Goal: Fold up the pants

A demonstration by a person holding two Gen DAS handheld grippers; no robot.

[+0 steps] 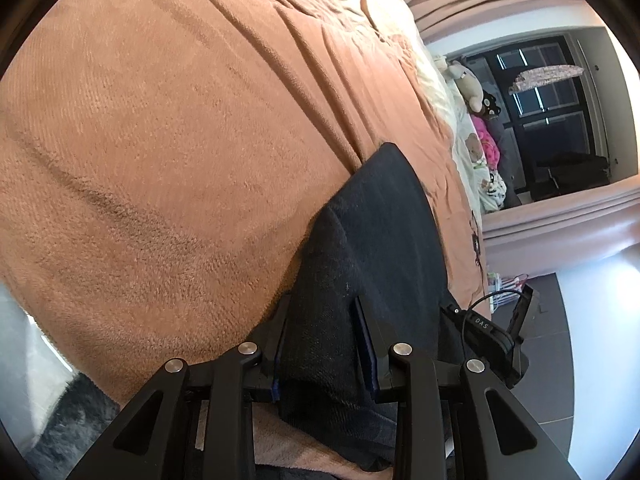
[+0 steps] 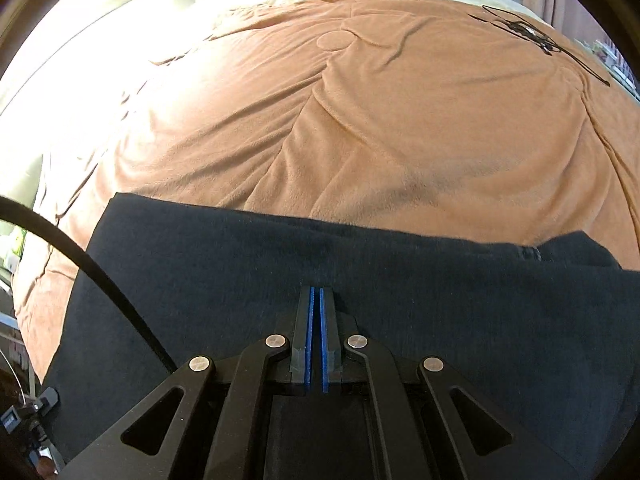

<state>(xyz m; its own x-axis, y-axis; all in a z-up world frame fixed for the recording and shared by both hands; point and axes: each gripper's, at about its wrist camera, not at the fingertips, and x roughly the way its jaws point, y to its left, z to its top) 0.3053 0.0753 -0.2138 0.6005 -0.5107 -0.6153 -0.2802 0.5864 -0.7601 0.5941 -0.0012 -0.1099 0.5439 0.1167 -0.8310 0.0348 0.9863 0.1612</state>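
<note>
Pants [image 2: 280,264] lie folded at blanket's [image 2: 360,120] near edge; my left claw [image 1: 324,340] clamps a thick fold, right claw [image 2: 316,332] closed empty above; next, probably another fold.

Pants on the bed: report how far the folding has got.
Done: the dark pants lie flat in a long band on the orange blanket, seemingly doubled already. In hand: the left claw straddles one end of the cloth, pads apart; whether it pinches is unclear. The right claw is shut and empty above the middle. Left: probably bringing one end over to shorten the band.
</note>
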